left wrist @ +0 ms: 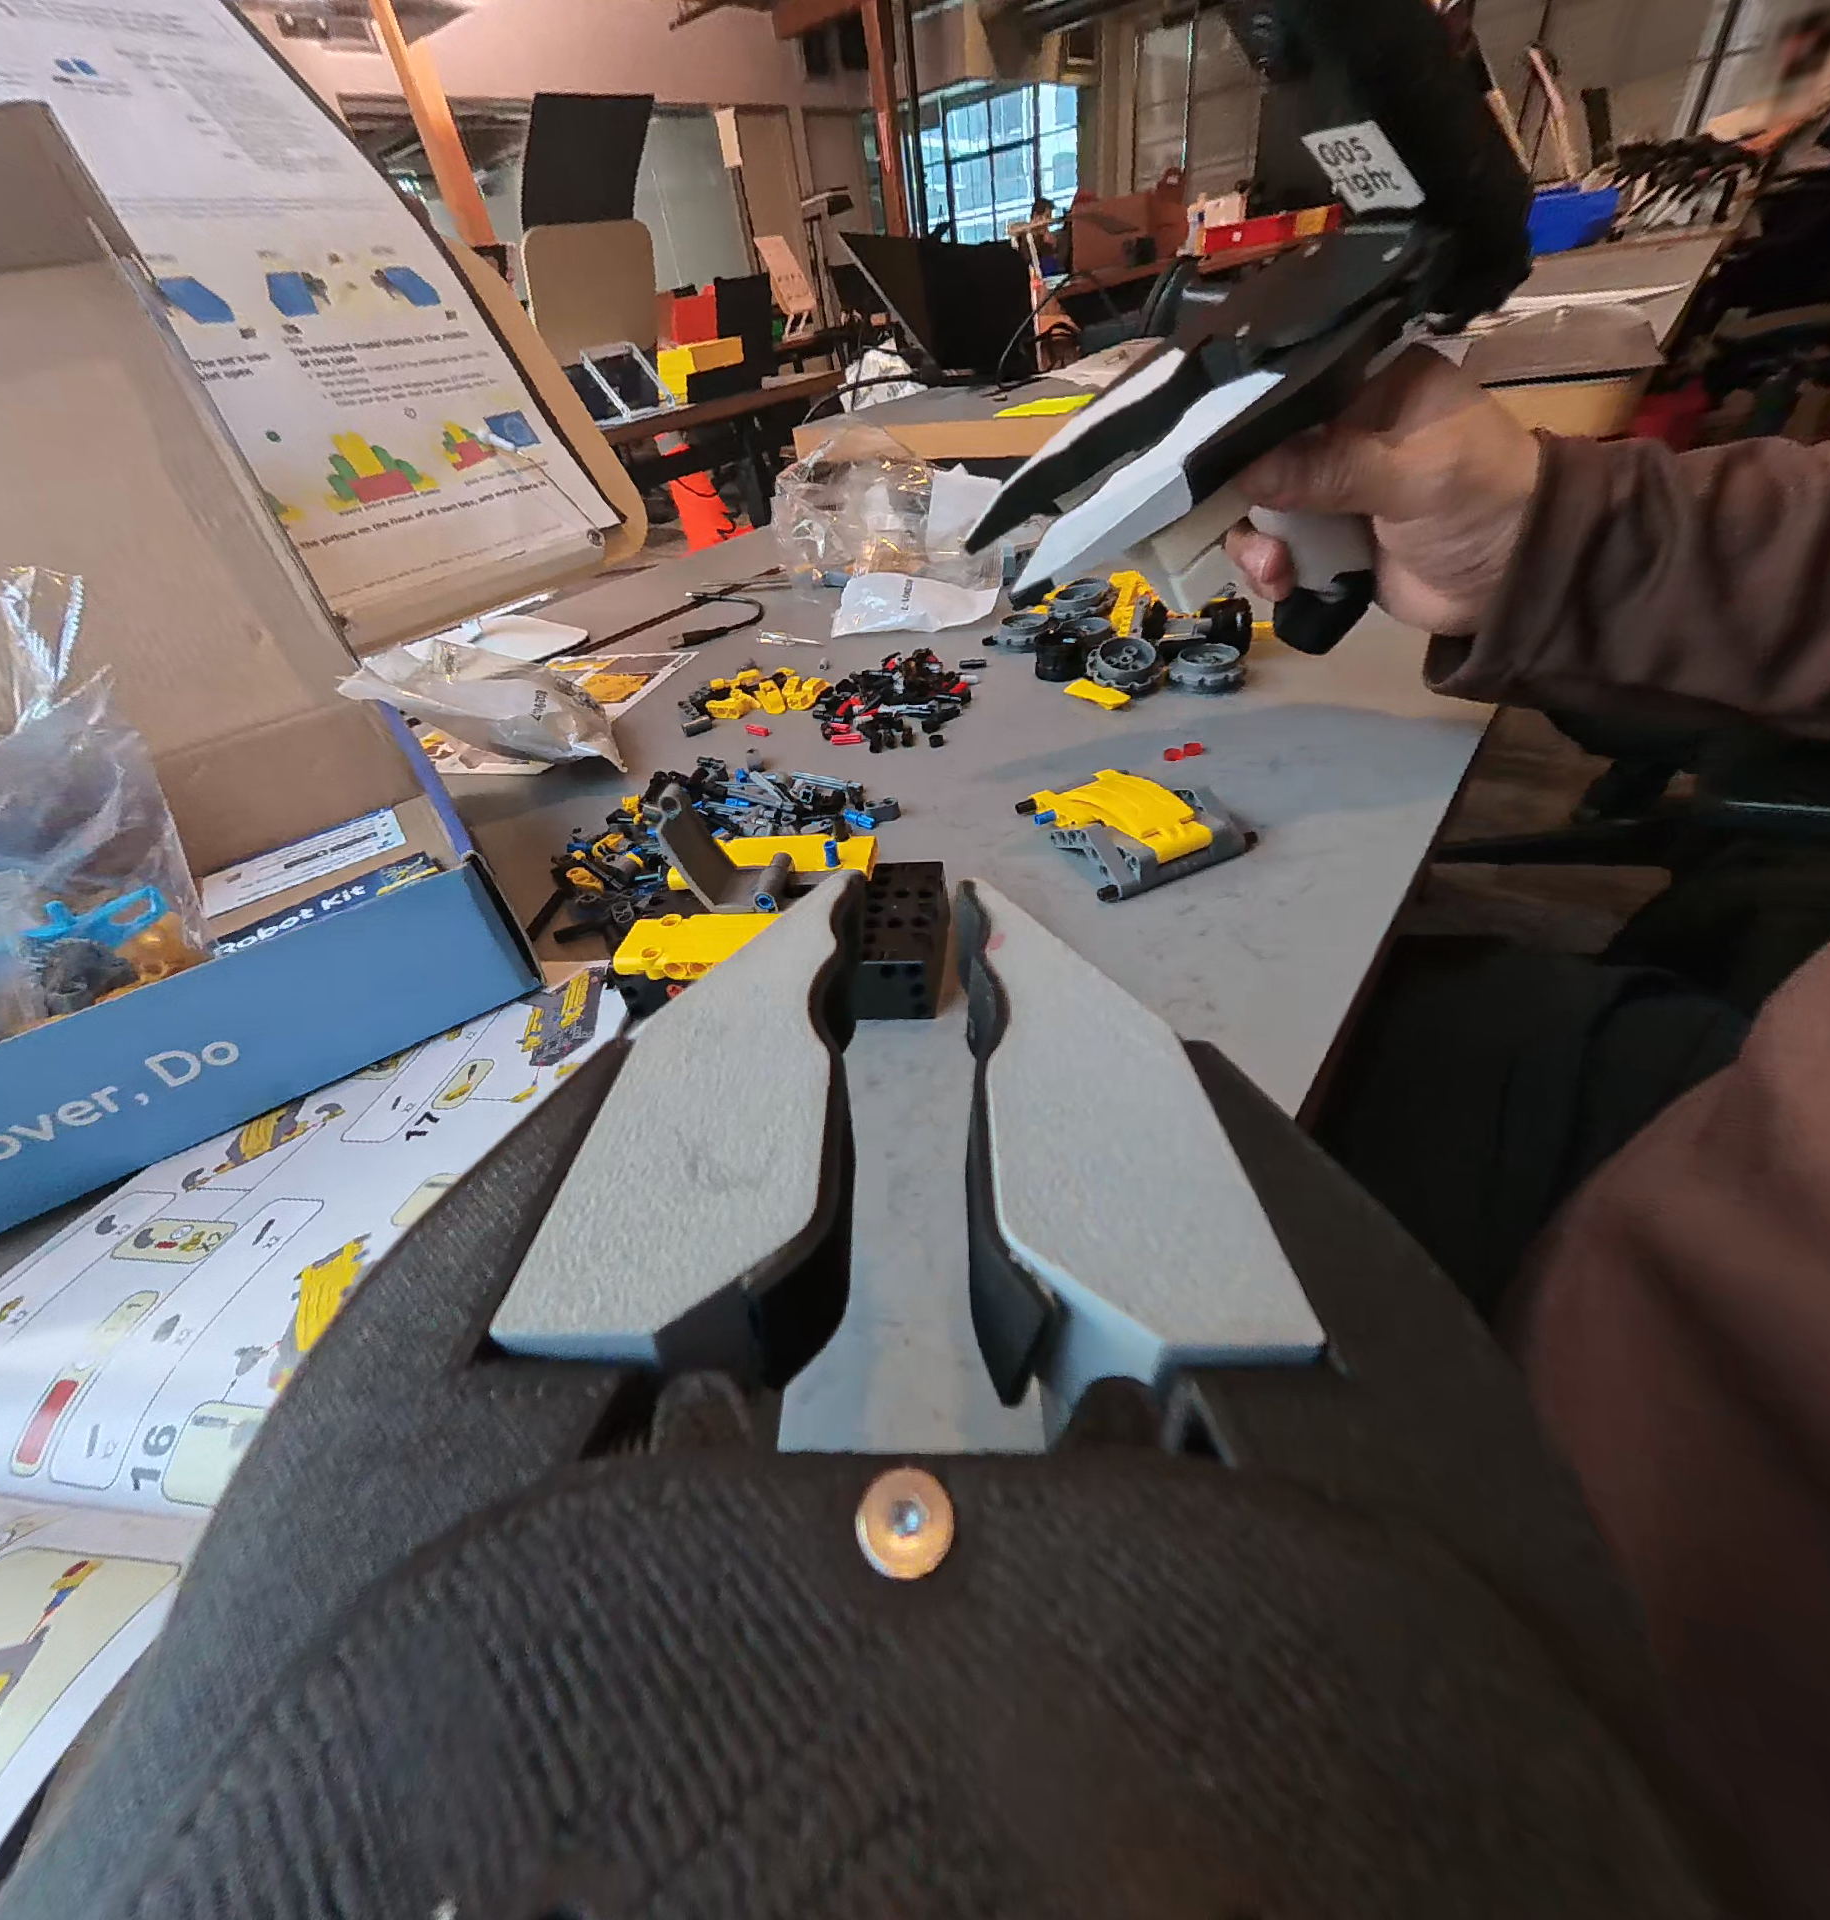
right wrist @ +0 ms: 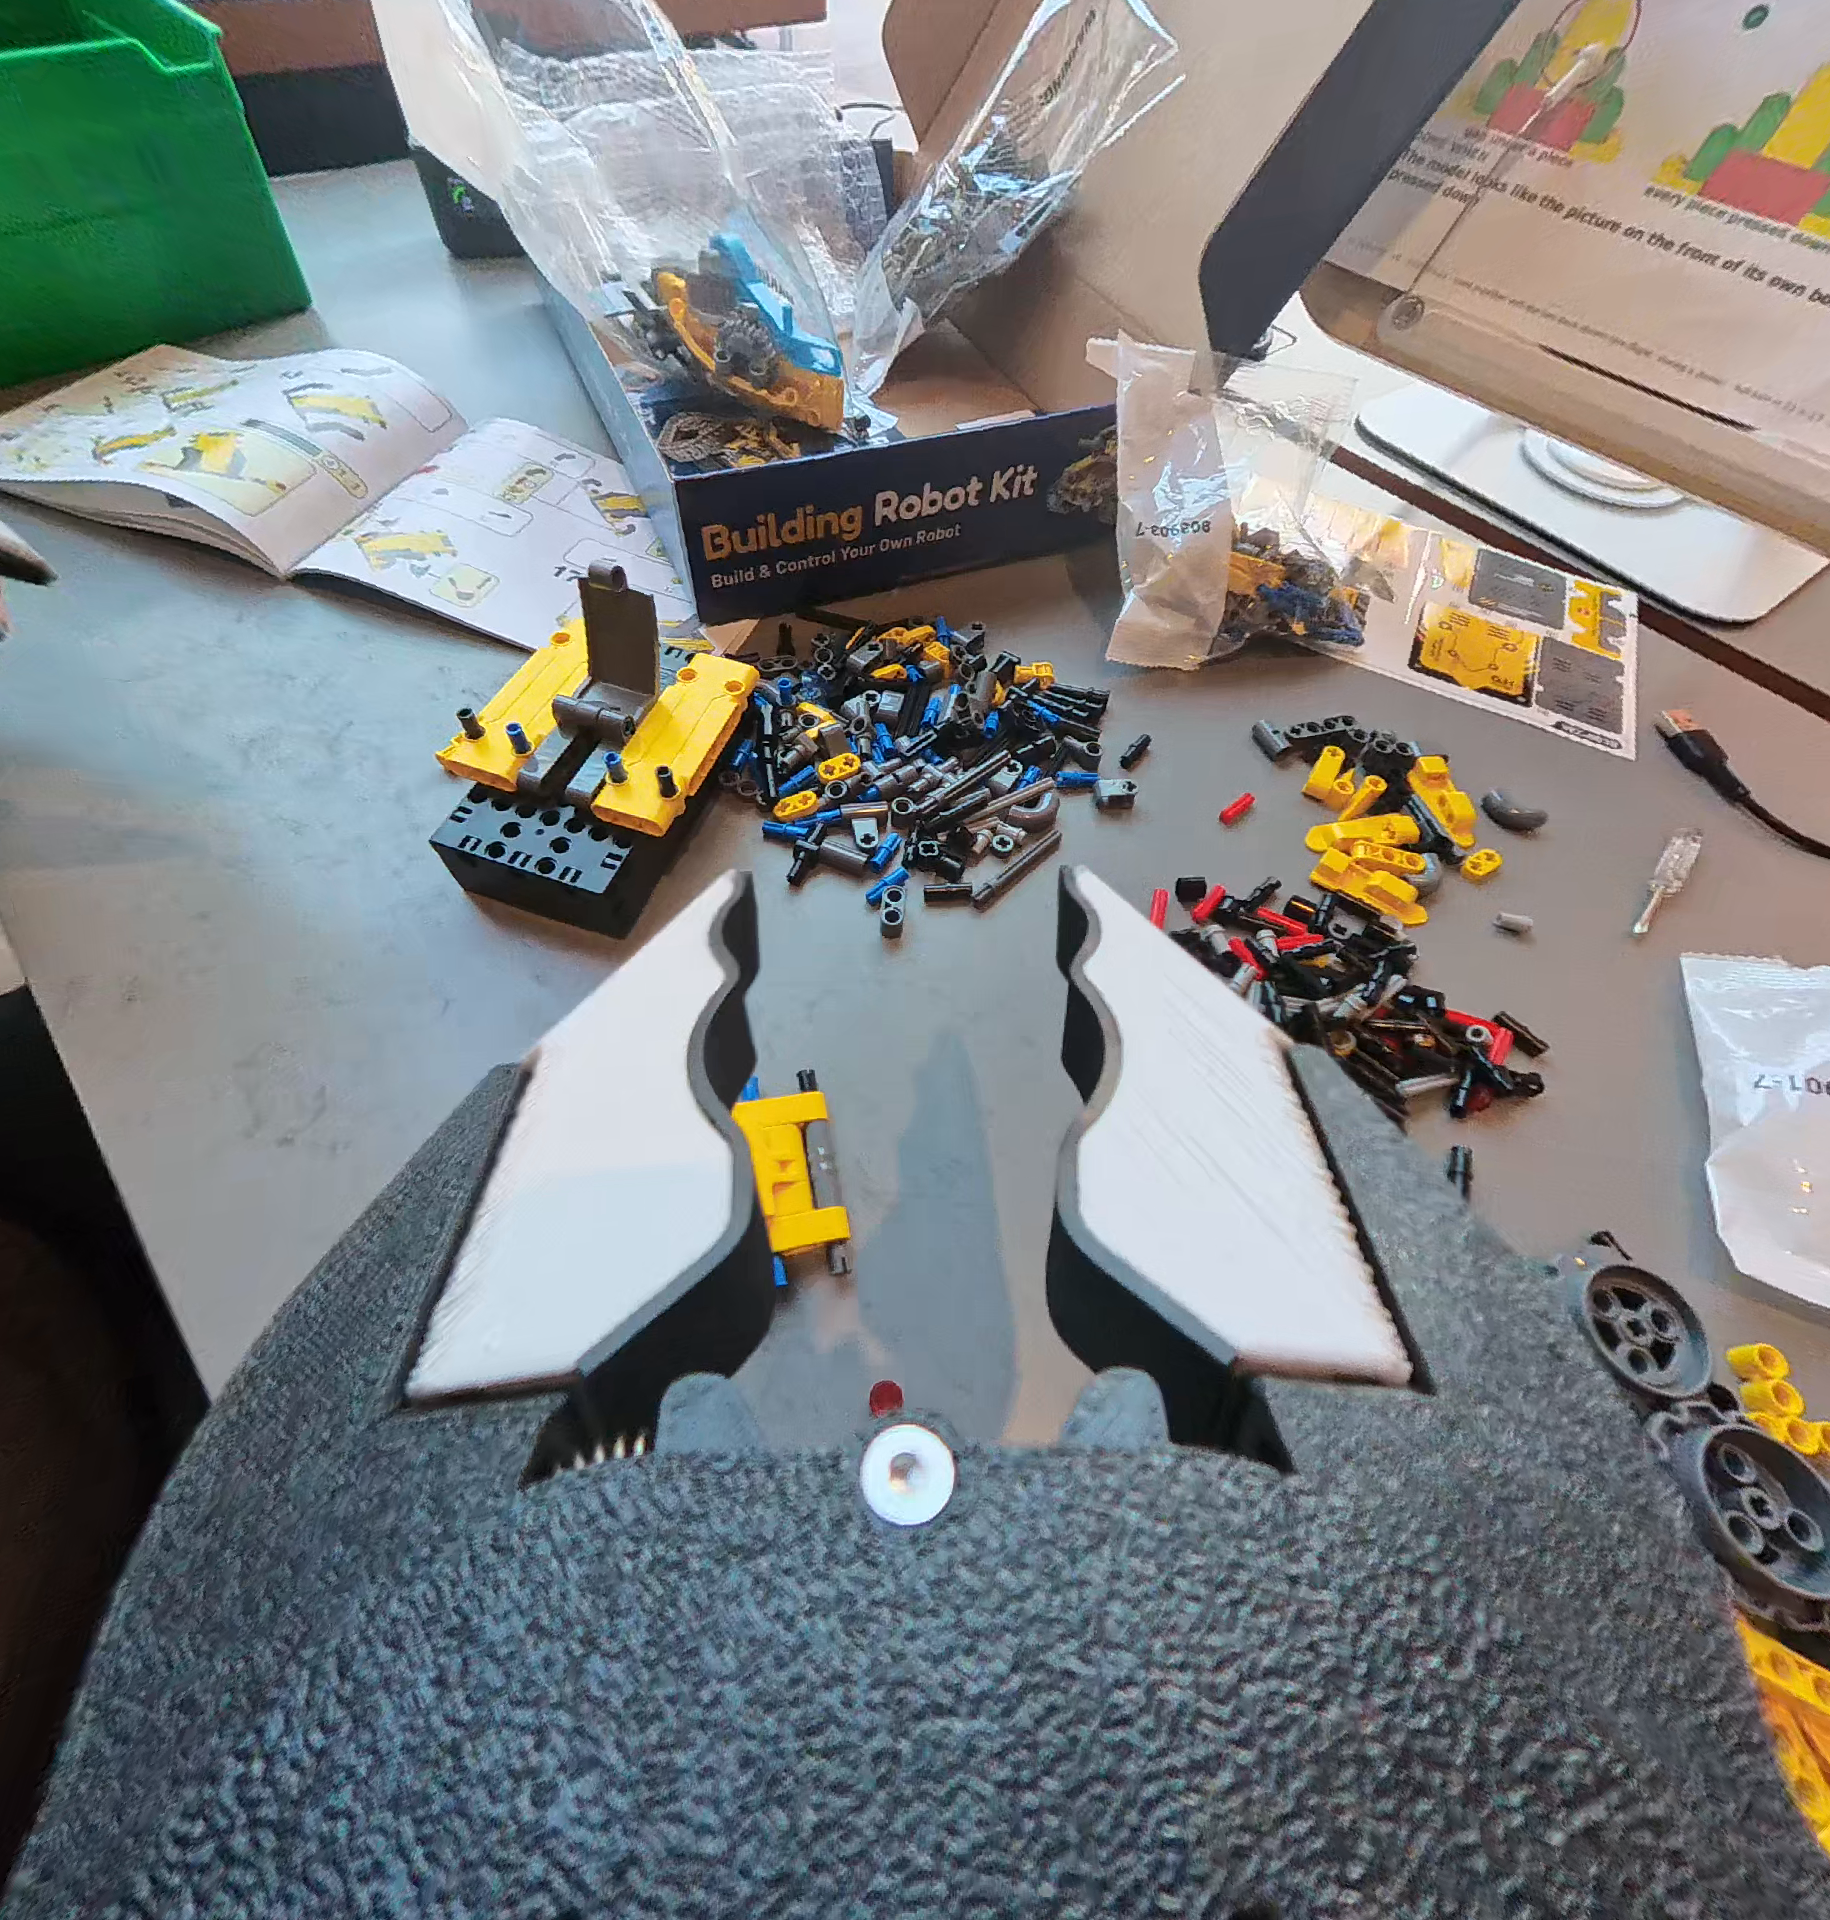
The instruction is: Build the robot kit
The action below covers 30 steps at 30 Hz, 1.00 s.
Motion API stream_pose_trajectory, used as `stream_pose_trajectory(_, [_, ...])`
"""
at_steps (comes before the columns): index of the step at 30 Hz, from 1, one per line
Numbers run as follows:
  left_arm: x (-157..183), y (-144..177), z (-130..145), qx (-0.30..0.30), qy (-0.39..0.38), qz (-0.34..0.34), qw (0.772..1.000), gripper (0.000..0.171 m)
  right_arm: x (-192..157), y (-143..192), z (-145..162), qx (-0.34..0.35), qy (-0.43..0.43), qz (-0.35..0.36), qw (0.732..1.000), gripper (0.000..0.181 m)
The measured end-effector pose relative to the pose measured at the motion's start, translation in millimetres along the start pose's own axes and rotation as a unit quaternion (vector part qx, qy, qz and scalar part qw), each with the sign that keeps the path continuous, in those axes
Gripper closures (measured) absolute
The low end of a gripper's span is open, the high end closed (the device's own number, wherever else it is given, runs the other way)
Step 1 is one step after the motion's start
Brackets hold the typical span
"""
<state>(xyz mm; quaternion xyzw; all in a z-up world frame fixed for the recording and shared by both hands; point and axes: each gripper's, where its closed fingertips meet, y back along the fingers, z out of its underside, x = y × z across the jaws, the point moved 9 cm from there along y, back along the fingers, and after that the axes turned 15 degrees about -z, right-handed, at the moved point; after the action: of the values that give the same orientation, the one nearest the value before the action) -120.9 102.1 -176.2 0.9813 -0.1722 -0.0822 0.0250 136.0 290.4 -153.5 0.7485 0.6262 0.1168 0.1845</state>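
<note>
- Presently your left gripper [left wrist: 900, 914] stands narrowly parted, empty, just before the black block [left wrist: 895, 940].
- Your right gripper [right wrist: 906, 899] gapes wide above the table [right wrist: 215, 831], holding nothing, near a small yellow assembly [right wrist: 791, 1174].

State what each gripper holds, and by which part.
Nothing is held. The left gripper sits open before the black perforated block; the right gripper hangs open above the grey table.

Yellow panels [right wrist: 682, 727], black block [right wrist: 547, 862]
</note>
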Motion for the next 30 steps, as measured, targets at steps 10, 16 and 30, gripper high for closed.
stream_pose_trajectory(10, [0,-6,2,-0.034,0.007,0.021,0.999,0.156,-5,16,19,0.008,0.031,0.069,0.997,0.181])
stream_pose_trajectory(16, [0,-6,2,-0.033,0.002,0.016,0.999,0.157,-2,18,30,0.003,-0.001,0.075,0.997,0.181])
stream_pose_trajectory(30, [6,-4,3,-0.029,-0.017,0.008,0.999,0.16,-3,17,35,0.02,-0.009,0.104,0.994,0.181])
